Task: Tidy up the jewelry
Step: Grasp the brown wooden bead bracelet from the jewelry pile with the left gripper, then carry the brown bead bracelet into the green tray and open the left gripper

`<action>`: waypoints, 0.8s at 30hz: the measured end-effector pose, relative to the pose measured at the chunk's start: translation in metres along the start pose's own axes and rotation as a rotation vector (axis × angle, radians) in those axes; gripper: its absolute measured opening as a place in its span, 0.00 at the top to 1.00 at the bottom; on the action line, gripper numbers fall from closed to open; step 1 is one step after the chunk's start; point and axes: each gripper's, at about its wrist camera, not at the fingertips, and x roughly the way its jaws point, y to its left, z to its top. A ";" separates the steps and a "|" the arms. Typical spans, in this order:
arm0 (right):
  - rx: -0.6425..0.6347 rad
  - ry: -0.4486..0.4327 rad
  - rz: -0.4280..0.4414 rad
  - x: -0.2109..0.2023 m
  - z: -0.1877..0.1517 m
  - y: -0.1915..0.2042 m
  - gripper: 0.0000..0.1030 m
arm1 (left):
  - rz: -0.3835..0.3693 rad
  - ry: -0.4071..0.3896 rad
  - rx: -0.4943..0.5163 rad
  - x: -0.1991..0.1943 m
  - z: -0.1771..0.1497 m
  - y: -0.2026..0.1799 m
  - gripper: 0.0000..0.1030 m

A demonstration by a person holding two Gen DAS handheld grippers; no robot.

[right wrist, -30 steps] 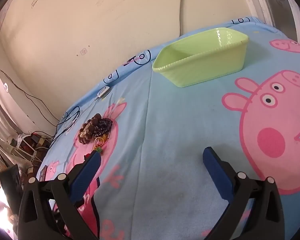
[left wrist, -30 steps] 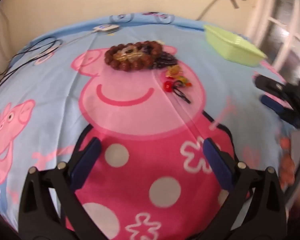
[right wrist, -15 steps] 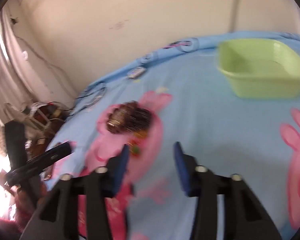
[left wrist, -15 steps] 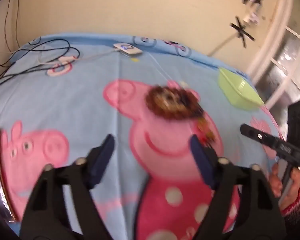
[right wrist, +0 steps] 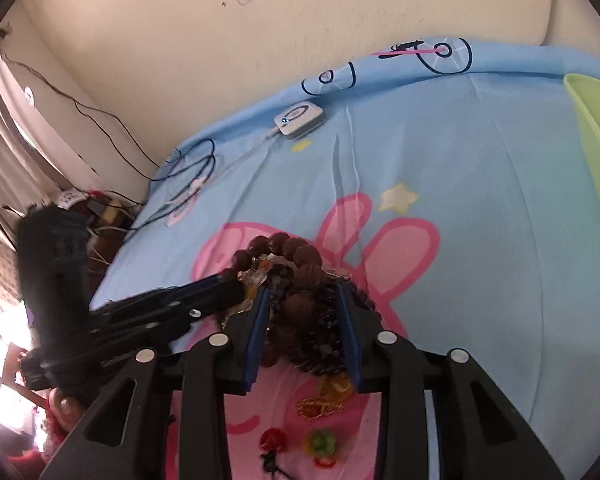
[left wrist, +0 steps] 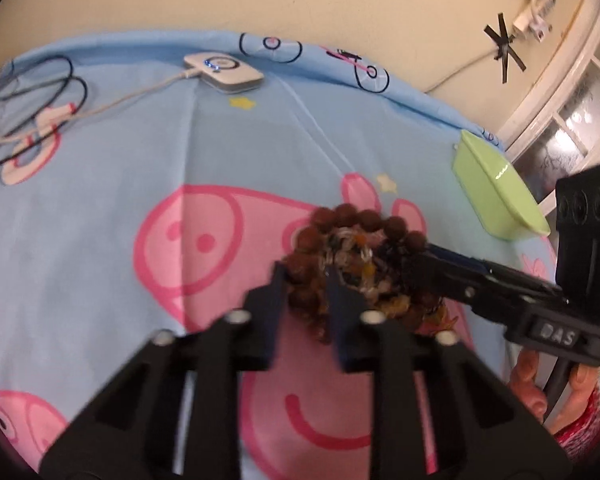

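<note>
The jewelry pile, a ring of large brown wooden beads tangled with darker beads and pale glittering pieces, lies on the pink pig's head printed on the blue bedsheet. The left gripper has its fingers pinched on the pile's left side, brown beads caught between the blue pads. The right gripper has its fingers drawn in around the right side (dark beads and a big brown one sit between its pads). Nearer than the pile, small loose pieces in red, green and gold lie on the pink print. A light green plastic basin stands to the right, apart from the pile. At the far edge, a white device with its cable rests on the sheet.
</note>
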 end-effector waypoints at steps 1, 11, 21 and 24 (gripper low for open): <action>-0.002 0.005 0.017 -0.002 -0.001 0.001 1.00 | 0.000 -0.002 0.000 -0.004 -0.002 -0.001 0.85; -0.019 0.041 0.177 -0.039 -0.068 0.026 1.00 | -0.084 0.018 -0.001 -0.053 -0.079 -0.017 0.85; 0.049 -0.262 0.129 -0.128 -0.029 -0.024 1.00 | -0.147 -0.125 0.185 -0.046 0.002 -0.120 0.85; 0.112 -0.375 0.058 -0.168 -0.012 -0.067 1.00 | -0.203 -0.122 0.226 -0.016 0.032 -0.166 0.85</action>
